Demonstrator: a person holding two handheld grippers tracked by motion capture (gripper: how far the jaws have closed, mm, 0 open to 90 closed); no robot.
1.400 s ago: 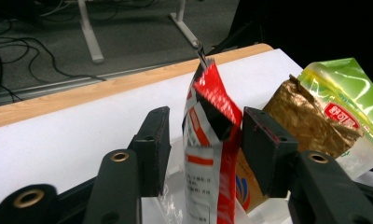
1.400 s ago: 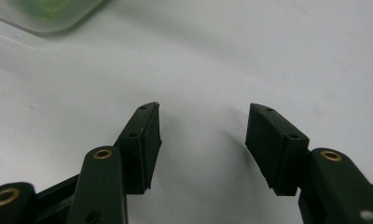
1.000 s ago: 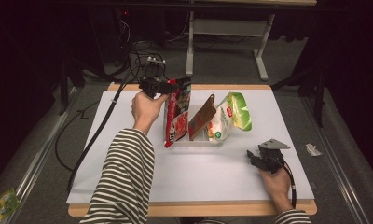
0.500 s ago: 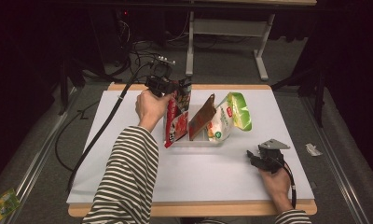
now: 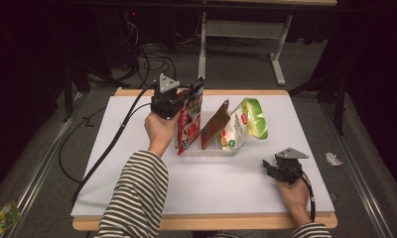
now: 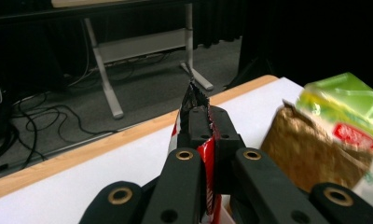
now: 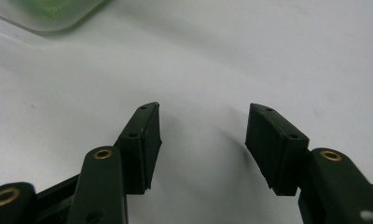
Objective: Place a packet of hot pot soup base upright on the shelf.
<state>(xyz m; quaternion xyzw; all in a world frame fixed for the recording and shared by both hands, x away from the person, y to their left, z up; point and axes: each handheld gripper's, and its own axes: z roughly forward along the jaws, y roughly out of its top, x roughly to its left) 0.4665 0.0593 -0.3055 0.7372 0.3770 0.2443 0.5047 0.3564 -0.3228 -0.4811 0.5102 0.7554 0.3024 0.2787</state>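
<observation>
1. My left gripper [image 6: 208, 133] had just clamped its jaws on the top edge of the red crinkly foil snack bag [image 5: 189, 121], standing upright in the clear plastic bin [image 5: 206, 148] mid-table.
2. Brown paper pouch [image 5: 215, 125] and green-white bag [image 5: 246, 124] sat beside it.
3. My right gripper [image 7: 201, 140] was spread wide over the white tabletop [image 5: 211, 183], holding nothing.

Wood-edged worktop [image 5: 137, 224] under a white sheet [image 5: 211, 183]. Clear tray [image 5: 206, 150] of snack bags just right of the left hand-held gripper [image 5: 179, 99]; right hand-held gripper [image 5: 276, 171] resting near the front edge.
</observation>
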